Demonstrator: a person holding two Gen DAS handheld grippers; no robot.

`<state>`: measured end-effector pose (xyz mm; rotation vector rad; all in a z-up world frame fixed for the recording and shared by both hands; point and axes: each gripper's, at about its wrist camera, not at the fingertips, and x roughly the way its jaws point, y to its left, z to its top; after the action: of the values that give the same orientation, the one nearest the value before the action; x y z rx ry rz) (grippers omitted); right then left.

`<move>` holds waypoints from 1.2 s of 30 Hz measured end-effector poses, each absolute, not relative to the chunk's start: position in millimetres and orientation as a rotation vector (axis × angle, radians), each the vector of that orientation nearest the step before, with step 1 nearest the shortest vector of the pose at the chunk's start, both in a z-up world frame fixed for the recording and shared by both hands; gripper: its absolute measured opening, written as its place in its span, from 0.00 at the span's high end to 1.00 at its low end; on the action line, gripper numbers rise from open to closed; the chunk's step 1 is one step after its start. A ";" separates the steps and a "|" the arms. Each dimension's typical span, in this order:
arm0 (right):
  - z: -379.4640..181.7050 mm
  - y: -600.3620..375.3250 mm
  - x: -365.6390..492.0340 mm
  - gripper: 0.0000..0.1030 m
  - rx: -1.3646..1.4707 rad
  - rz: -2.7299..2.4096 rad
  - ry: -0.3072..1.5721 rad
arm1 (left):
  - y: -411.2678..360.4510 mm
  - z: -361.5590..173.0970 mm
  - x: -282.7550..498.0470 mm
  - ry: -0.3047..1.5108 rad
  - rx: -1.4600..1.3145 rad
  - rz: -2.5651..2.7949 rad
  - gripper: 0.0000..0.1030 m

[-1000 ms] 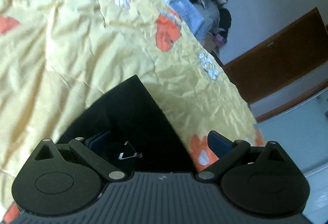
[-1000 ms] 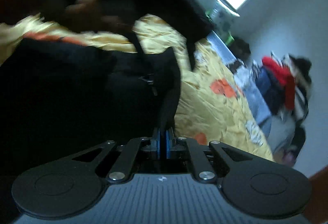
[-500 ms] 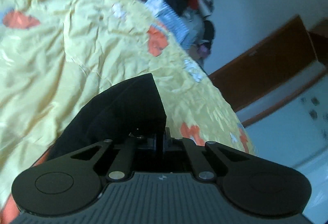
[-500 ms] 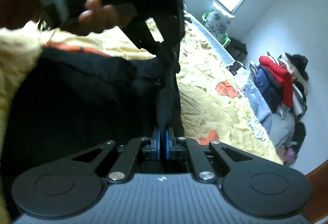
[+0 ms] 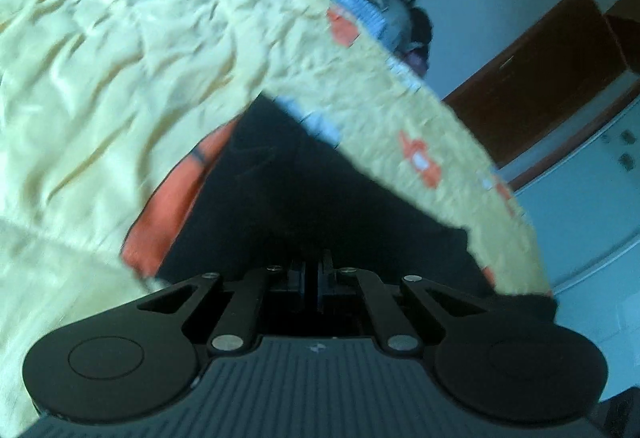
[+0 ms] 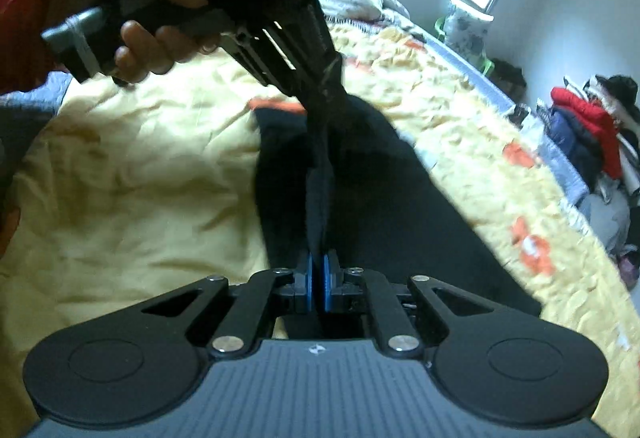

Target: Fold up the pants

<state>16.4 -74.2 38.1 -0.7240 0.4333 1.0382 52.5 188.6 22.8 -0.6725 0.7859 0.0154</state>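
Cloth sits clamped in the right tongs (image 6: 319,280): their blue pads are pressed together on a narrow ridge of the black pants (image 6: 384,197), right at the bottom of the right wrist view. From there the ridge rises up and away to the left tongs (image 6: 334,87), which have also bitten the same edge, with the person's hand (image 6: 148,17) on the handle at upper left. So the gripped edge runs almost straight ahead of the right tongs, and the two grips lie along one line, the right one near, the left one further on.

Seen from the left wrist, the left tongs (image 5: 311,284) are likewise drawn tight, with dark fabric filling the space just ahead of them; the pinch itself is too dark to make out there. The rest of the pants lies spread on the yellow bedspread (image 6: 132,177), its long axis stretching forward and to the right from both grips toward the bed's far side.

By my reading, the coming move depends on that line: both hands should carry the lifted edge sideways across the garment's length, keeping it taut so it lands square.

Beyond the bed, a heap of clothes (image 6: 592,125) is stacked against the wall.
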 end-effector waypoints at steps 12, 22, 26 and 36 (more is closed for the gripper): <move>22.8 -87.9 3.9 0.93 -0.594 0.994 0.453 | 175.5 16.8 43.3 0.808 -0.595 0.091 0.76; 30.0 -172.6 12.5 0.85 -0.392 0.786 0.609 | 139.7 57.6 29.8 0.695 -0.299 0.272 0.47; 35.6 -211.9 -2.1 0.84 -0.306 0.779 0.603 | 106.7 71.9 33.1 0.624 -0.178 0.258 0.41; 52.4 -455.5 55.1 0.27 0.416 0.033 0.478 | 28.5 80.4 62.2 0.619 -0.033 -0.100 0.25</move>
<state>55.1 -455.5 52.4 0.4162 0.4777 0.0329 62.2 28.5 80.4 -0.0329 0.6194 -0.0997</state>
